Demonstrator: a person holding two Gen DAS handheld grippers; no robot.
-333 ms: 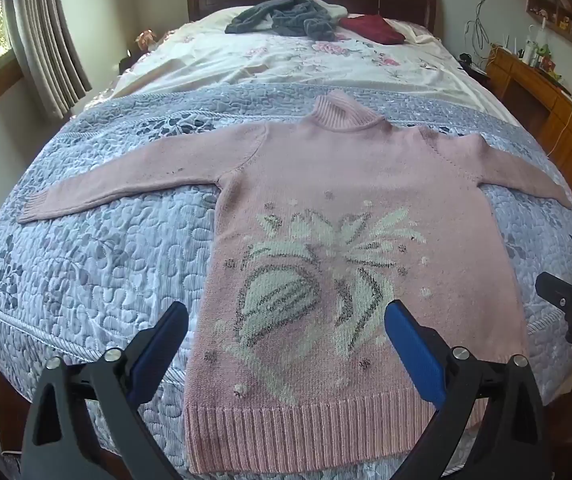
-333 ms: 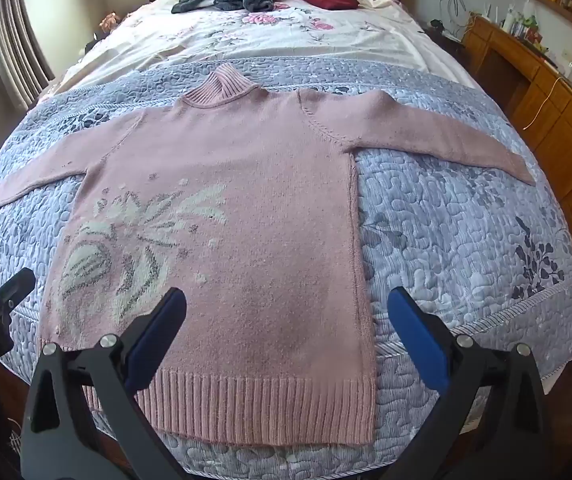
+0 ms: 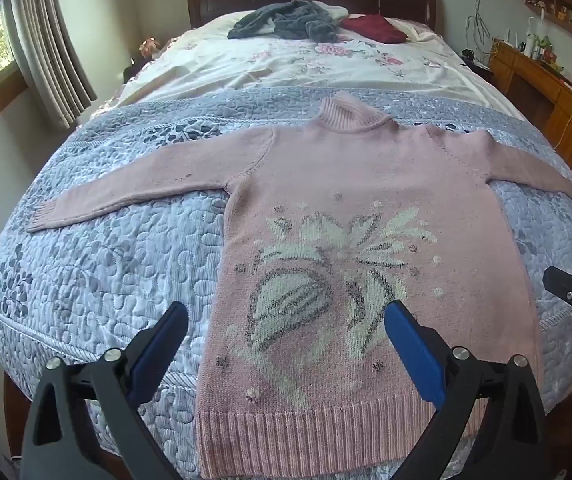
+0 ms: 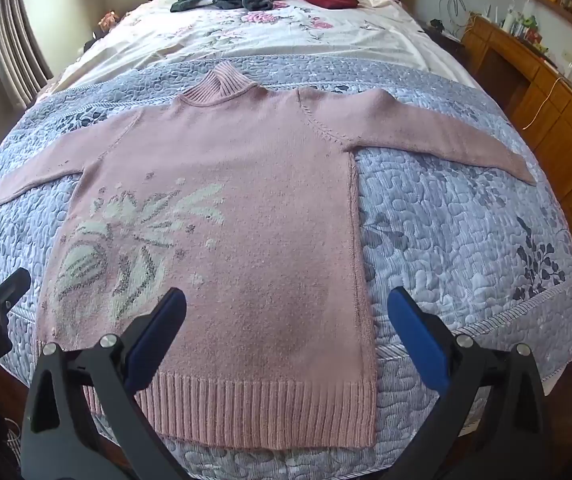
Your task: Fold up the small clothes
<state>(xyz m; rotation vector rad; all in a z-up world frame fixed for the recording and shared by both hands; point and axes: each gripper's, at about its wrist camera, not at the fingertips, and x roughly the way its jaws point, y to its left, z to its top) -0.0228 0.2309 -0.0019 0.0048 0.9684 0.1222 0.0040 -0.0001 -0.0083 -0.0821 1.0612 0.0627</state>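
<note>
Bed (image 3: 86, 264) fills both views: quilted blue-grey coverlet, puffy stitched pebble pattern, floral sheet beyond, dark wooden headboard.

Pink sweater (image 3: 366, 184) lies face up, flat on the coverlet near the foot of the bed, both sleeves spread out sideways, ribbed turtleneck pointing to the headboard. Knit looks soft, medium weight, limp; judged to drape and sag when lifted, not slippery, likely to cling a little to the quilt. Cream and grey knitted flower motif on the front; ribbed hem (image 4: 262, 408) along the near edge.

Best holds, by judgement: the two hem corners, or a cuff and shoulder seam to bring a sleeve across.

Grey garment (image 3: 286, 22) and dark red one (image 3: 374, 28) piled near the headboard, well apart from the sweater.

Left gripper (image 3: 286, 344) hovers over the hem, jaws apart, empty. Right gripper (image 4: 286, 328) likewise, jaws apart, nothing held. Folding not yet begun.
</note>
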